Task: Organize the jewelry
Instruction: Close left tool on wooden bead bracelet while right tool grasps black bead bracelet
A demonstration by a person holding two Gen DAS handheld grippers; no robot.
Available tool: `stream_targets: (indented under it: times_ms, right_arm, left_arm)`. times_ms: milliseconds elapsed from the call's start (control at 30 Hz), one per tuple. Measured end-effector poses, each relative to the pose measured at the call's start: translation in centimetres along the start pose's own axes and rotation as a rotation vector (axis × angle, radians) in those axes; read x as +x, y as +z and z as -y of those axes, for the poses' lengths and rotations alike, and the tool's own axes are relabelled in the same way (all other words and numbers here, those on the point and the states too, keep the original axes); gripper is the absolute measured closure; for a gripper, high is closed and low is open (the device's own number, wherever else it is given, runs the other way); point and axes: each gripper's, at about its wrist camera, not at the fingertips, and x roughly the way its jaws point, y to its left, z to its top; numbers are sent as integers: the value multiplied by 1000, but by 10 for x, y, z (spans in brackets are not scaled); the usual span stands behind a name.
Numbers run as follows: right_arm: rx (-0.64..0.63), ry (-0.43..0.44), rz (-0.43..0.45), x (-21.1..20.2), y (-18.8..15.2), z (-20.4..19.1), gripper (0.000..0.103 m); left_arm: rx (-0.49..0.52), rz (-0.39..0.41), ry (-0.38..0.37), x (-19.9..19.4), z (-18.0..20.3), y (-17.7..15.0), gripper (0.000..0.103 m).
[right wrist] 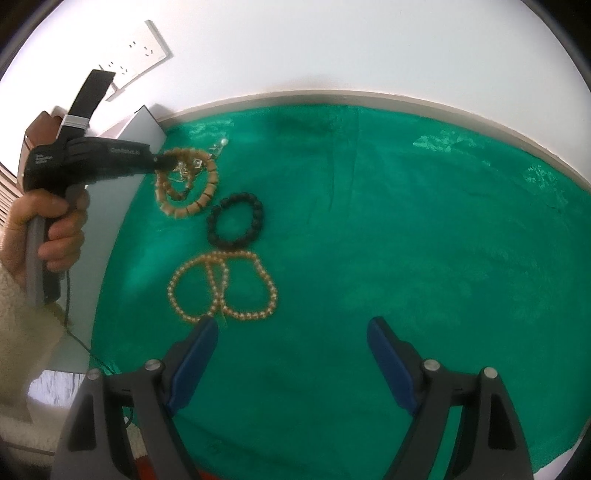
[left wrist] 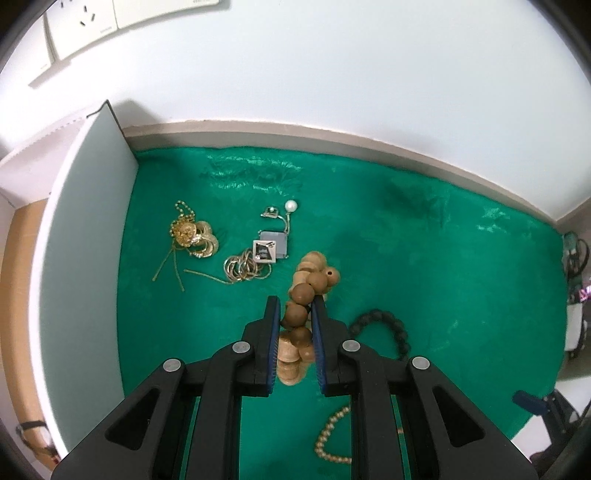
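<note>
My left gripper (left wrist: pixel 295 304) is shut on a wooden bead bracelet (left wrist: pixel 308 282) and holds it over the green cloth (left wrist: pixel 443 277). In the right wrist view the left gripper (right wrist: pixel 162 162) grips that bracelet (right wrist: pixel 192 206) at the far left. A black bead bracelet (right wrist: pixel 236 219) lies beside it and also shows in the left wrist view (left wrist: pixel 388 325). A pearl necklace (right wrist: pixel 221 288) lies in loops just ahead of my right gripper (right wrist: pixel 291 325), which is open and empty. Gold jewelry (left wrist: pixel 192 232), a coiled chain (left wrist: pixel 243 267) and a pearl earring (left wrist: pixel 290 206) lie beyond the left gripper.
A white upright board (left wrist: pixel 85 258) borders the cloth on the left. The wall (left wrist: pixel 332 74) with sockets (left wrist: pixel 85 22) stands behind the table edge (left wrist: pixel 369 142). Dark items (left wrist: pixel 576 258) sit off the cloth's right side. The right half of the cloth (right wrist: pixel 443 240) holds no jewelry.
</note>
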Motion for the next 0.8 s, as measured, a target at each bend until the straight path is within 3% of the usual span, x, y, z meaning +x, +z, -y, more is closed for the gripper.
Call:
stream_targets:
  times_ms: [133, 367, 567, 667, 800]
  right_arm:
    - [-7, 7, 2, 0, -1, -3, 18]
    - [-13, 22, 17, -4, -4, -7, 18]
    - [-6, 29, -22, 6, -11, -8, 18]
    - [-21, 36, -23, 7, -10, -14, 18]
    - [-46, 44, -15, 5, -8, -22, 18]
  left_arm:
    - [7, -9, 43, 0, 7, -3, 88]
    - [-69, -60, 49, -4, -22, -37, 90]
    - [-80, -92, 75, 1, -40, -61, 89]
    - [-80, -80, 78, -4, -42, -66, 78]
    - [-54, -71, 81, -9, -40, -70, 79]
